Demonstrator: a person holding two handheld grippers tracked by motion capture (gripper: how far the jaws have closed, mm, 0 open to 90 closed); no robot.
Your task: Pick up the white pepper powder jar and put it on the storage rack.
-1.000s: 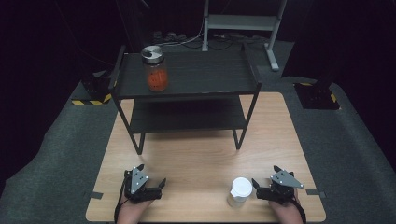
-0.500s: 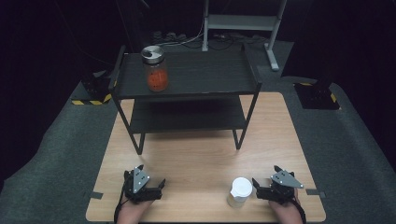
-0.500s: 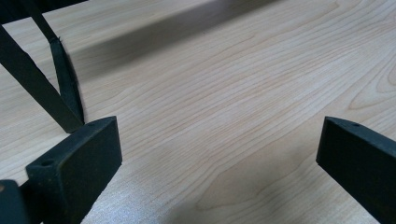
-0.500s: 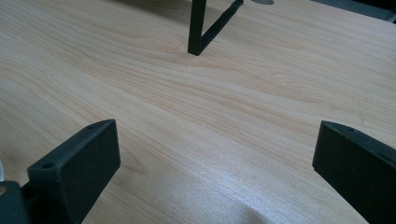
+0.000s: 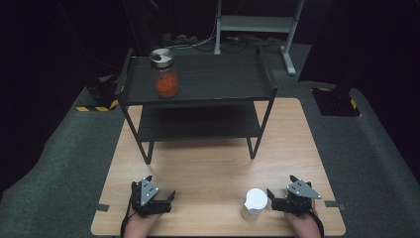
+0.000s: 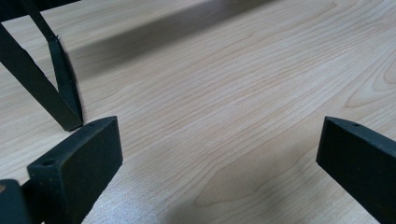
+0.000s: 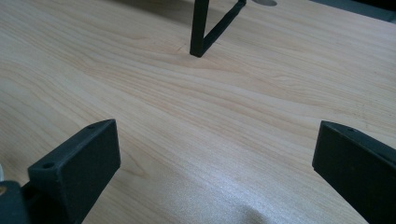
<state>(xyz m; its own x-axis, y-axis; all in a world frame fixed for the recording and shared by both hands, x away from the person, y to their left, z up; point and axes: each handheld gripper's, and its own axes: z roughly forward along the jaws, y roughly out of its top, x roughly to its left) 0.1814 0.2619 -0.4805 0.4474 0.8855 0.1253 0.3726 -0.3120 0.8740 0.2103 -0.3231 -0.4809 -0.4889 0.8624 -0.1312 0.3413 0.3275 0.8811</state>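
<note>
A clear jar (image 5: 164, 73) with a silver lid and something orange-red inside stands on the top left of a black two-level shelf (image 5: 213, 79). A white cup (image 5: 254, 203) stands near the table's front edge. Just right of the cup rests my right gripper (image 5: 276, 195), open and empty. My left gripper (image 5: 154, 190) rests at the front left, also open with nothing between its jaws. In the left gripper view my gripper (image 6: 219, 154) faces bare wood and a shelf leg (image 6: 65, 88). The right gripper (image 7: 217, 154) also faces bare wood, with a shelf leg (image 7: 200, 28) farther off.
The wooden table (image 5: 208, 173) stands on grey carpet. The shelf takes up the table's far half. Behind it are a grey metal stand (image 5: 257, 25) and cables on the floor. Black floor plates with yellow-black tape (image 5: 96, 99) lie at both sides.
</note>
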